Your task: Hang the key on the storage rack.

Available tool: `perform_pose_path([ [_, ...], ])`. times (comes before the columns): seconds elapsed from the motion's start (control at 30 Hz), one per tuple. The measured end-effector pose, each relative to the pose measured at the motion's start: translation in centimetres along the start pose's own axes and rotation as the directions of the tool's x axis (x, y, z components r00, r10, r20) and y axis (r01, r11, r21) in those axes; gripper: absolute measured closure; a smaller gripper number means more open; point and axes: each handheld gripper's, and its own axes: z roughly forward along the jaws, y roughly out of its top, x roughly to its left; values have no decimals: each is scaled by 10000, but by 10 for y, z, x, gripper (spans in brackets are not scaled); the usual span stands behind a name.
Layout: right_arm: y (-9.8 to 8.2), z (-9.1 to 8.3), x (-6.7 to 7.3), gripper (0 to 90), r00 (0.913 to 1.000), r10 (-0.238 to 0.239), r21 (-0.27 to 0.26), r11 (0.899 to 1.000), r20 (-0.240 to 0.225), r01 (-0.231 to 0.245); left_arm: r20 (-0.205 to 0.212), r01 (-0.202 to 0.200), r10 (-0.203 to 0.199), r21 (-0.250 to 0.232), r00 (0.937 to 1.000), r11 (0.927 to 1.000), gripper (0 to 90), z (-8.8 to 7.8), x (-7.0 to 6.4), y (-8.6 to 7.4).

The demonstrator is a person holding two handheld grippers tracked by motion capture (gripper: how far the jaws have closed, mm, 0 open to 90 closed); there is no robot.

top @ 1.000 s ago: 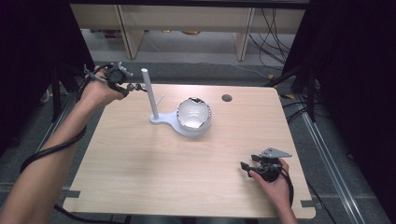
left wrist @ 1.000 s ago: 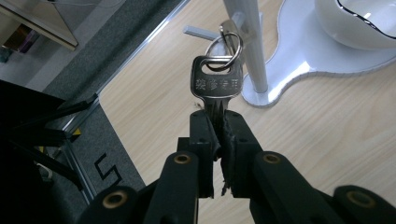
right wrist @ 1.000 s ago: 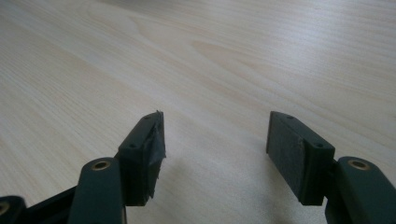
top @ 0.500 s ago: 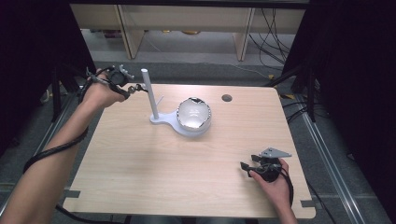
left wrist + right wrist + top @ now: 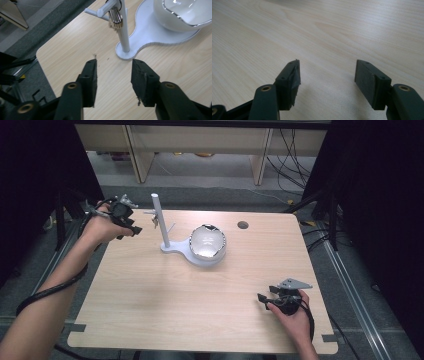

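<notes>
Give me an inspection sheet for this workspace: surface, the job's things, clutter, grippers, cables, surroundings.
Surface: light wooden table with a round hole near its far edge.
Job's things: white stand with an upright post and side pegs; a small gold-coloured bundle hangs from one peg. Its flat base carries a white bowl with a shiny rim.
Clutter: nothing seen.
Grippers: left gripper hovers at the far left corner, jaws just opened, nothing between them, pointing at the post's foot. Right gripper sits low over the near right of the table, open and empty.
Cables: a black cable trails along the left forearm; more lie on the floor beyond the table.
Surroundings: wooden furniture legs, grey floor, dark sides.
</notes>
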Motion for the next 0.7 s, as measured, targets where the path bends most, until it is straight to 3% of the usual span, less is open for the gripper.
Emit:
perform_pose_path([
  [0.17, 0, 0, -1, 382, 9998, 90, -3, 10000, -186, -90, 160, 560, -549, -795, 9984, 9953, 449, -1, -4, -14],
  [0.33, 0, 0, 0, 382, 10000, 86, -154, 9998, 2, -86, 130, 606, -593, -1471, 9982, 9873, 408, -1, -10, -26],
  [0.5, -1, 0, 0, 383, 10000, 86, -176, 9998, 5, -86, 69, 596, -593, -1902, 9982, 9799, 377, -2, -18, -38],
  [0.53, -1, 0, 0, 383, 10000, 84, -166, 9998, 4, -84, 36, 512, -515, -1864, 9987, 9811, 372, -2, -20, -41],
  [0.67, 0, -1, 0, 383, 9999, 8, -108, 9999, 148, -7, 85, 789, -789, -2055, 9968, 9755, 340, 2, -28, -52],
  [0.7, -1, 0, 3, 383, 9992, 387, -108, 9992, 24, -386, 94, 823, -822, -2117, 9966, 9739, 334, 3, -30, -55],
])
